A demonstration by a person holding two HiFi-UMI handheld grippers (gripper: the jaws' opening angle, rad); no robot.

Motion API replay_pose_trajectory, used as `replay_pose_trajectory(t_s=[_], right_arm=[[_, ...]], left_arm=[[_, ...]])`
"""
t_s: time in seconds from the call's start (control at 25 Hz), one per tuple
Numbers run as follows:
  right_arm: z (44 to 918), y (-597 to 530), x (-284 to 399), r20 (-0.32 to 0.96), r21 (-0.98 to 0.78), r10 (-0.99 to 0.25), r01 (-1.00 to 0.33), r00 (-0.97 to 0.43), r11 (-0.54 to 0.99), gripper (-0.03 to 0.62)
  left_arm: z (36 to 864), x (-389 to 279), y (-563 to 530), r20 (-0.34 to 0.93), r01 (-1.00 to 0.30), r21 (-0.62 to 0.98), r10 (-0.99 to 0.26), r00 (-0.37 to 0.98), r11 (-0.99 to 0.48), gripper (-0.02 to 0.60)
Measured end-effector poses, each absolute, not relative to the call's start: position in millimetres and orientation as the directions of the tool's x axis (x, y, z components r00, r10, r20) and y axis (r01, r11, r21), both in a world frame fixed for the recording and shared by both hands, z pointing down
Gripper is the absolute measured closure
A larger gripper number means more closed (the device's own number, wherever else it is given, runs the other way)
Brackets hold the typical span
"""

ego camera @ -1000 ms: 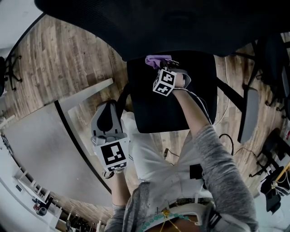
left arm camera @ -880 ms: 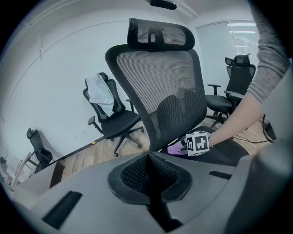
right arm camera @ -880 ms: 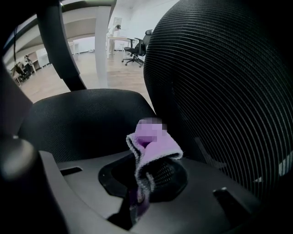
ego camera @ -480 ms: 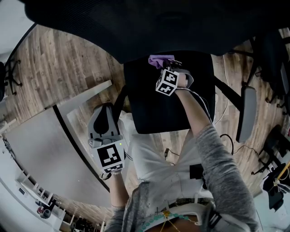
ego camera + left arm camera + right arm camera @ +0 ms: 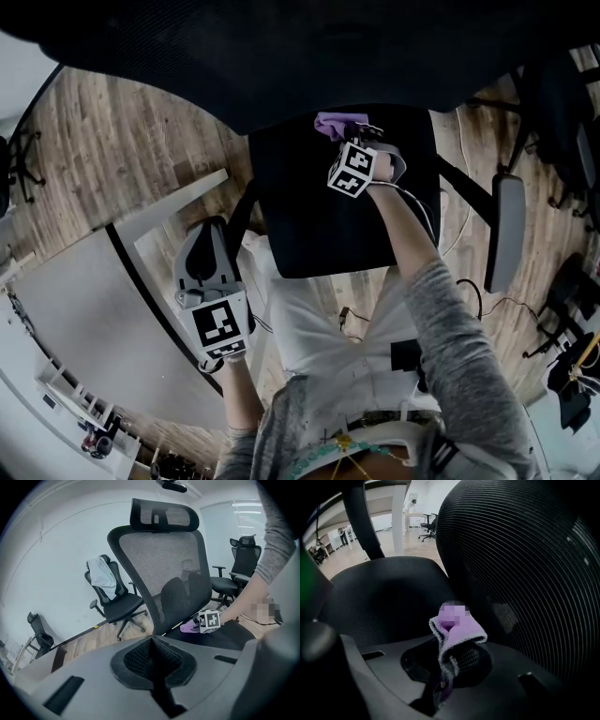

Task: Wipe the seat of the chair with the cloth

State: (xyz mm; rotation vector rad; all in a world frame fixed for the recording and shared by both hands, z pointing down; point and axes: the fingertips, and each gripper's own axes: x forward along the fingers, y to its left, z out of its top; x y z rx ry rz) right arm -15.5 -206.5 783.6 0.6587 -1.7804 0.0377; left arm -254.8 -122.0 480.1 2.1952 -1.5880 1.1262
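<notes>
chair (image 5: 281, 47): the mesh back rises just behind the work area. seat (image 5: 319, 216): dark, flat padding, and i can make out no dirt on it. my right gripper (image 5: 450, 658) is clamped on the cloth (image 5: 457, 627), a folded purple wad standing out past the jaw tips. it sits at the rear edge of the seat, just beside the back. my left gripper (image 5: 152, 656) is closed on nothing and held low, off the seat's left side. judgement: the wipe is at its start, at the far end of the seat. recommended: lay the fold flat, press lightly, and draw overlapping passes from rear to front edge. let cloth alone meet the padding, never the jaws, and stay clear of the mesh, which could snag. the chair may swivel under a push, so the idle left gripper could steady it. room: wood floor (image 5: 112, 141), a pale desk (image 5: 84, 309) to my left, and other chairs (image 5: 117, 606) along the wall, one with a light garment (image 5: 101, 576) draped over it.
</notes>
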Motion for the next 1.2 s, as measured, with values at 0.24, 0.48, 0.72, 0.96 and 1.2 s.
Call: replay_pose_trajectory(t_s=[0.24,0.48,0.72,0.96,1.2], right_arm=[[782,-205,3,0.9,0.298,-0.41,-0.478,-0.149,0.827,0.546],[780,-206,23,0.899,0.312,-0.42,-0.493,-0.123,0.812,0.546],[779,-203,40,0.899,0.316,-0.423,-0.503,-0.111,0.804,0.546],[775,-203,61,0.895,0.332,-0.438,-0.535,-0.082,0.777,0.546],[772,-200,83,0.897,0.338,-0.44,-0.561,-0.052,0.756,0.546]], left_arm=[[478,-254,-123,0.679,-0.879,-0.26,-0.723,0.126,-0.399,0.571],[477,-254,-123,0.68,-0.878,-0.263,-0.723,0.125,-0.4,0.572],[478,-254,-124,0.679,-0.878,-0.265,-0.724,0.123,-0.398,0.572],[478,-253,-125,0.68,-0.876,-0.271,-0.724,0.119,-0.399,0.571],[477,-253,-125,0.681,-0.875,-0.274,-0.723,0.116,-0.399,0.572]])
